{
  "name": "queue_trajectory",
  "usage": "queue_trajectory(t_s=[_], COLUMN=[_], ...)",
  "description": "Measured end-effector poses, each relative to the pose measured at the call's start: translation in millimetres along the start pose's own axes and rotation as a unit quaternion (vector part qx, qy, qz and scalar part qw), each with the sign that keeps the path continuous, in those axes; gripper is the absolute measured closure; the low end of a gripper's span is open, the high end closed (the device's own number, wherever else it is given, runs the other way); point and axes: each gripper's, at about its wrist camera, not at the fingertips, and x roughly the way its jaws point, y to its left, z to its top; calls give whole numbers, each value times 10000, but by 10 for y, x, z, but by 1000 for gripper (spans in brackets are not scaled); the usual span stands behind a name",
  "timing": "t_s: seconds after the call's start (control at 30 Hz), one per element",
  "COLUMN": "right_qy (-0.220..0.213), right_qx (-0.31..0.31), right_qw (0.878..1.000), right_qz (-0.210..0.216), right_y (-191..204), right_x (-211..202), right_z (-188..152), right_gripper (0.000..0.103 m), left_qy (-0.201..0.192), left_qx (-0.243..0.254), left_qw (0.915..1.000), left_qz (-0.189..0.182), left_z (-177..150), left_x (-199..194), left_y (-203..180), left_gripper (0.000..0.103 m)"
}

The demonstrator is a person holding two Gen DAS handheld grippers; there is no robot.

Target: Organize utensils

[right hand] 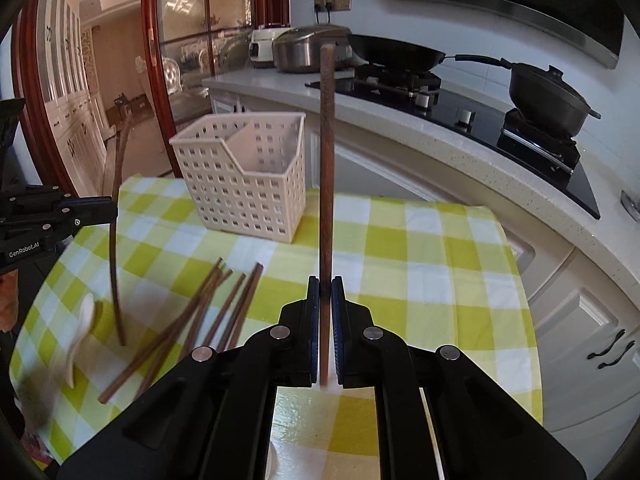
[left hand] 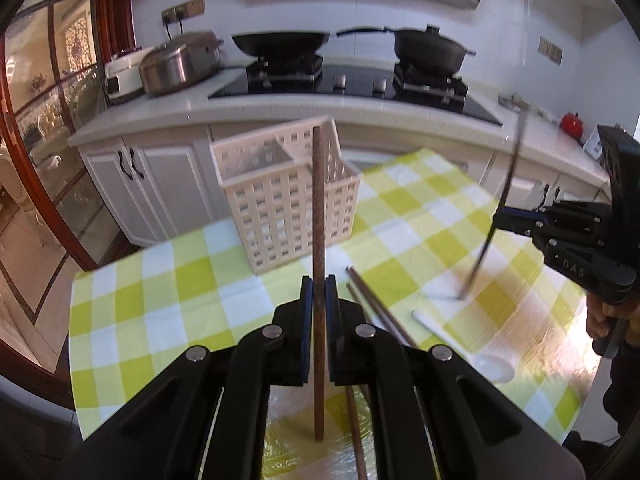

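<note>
My left gripper (left hand: pixel 319 292) is shut on a brown wooden chopstick (left hand: pixel 318 208), which stands upright above the table. In front of it is a cream slotted utensil basket (left hand: pixel 280 196) with a divider. My right gripper (right hand: pixel 325 292) is shut on another upright chopstick (right hand: pixel 326 152). The basket (right hand: pixel 244 176) is ahead of it to the left. Each view shows the other gripper with its chopstick lifted: the right gripper (left hand: pixel 498 218) and the left gripper (right hand: pixel 114 206). Several loose chopsticks (right hand: pixel 208 320) and a white spoon (right hand: pixel 80 332) lie on the checked cloth.
The table has a yellow-green checked cloth (right hand: pixel 420 260). Behind it runs a white counter (left hand: pixel 168 116) with a hob, a wok (left hand: pixel 280 42), a lidded pot (left hand: pixel 430 50) and a rice cooker (left hand: pixel 180 64). A glass door with a red frame (right hand: pixel 150 60) is at the left.
</note>
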Motion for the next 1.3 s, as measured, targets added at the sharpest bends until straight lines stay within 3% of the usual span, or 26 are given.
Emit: queue_trajectory(t_s=[0.27,0.47,0.77,0.97,1.3], right_qy=[-301,-473,-521,-84,529], right_qx=[-47,-158,-171,-157,-46], right_qw=[9995,9986,9970,9973,9961], right_qz=[54,189,554,710,710], right_y=[16,84,291,386,363], right_x=[-259,-350,-100,398,951], right_z=[408,967,1803,1918,1746], right_gripper=[94,94,94,94,94], left_qy=[-450,-871,-1212,-1129,-791], left_qx=[-44,-168,-218,-460,-848], left_qw=[9989,9960,9919,9914,9922], left_qz=[-101,-145,326,478,453], left_z=[451,998,1784,1899,1627], left_x=[-353,-619,-630,-214,456], left_y=[4,102,297,498,731], left_gripper=[97,97,97,97,97])
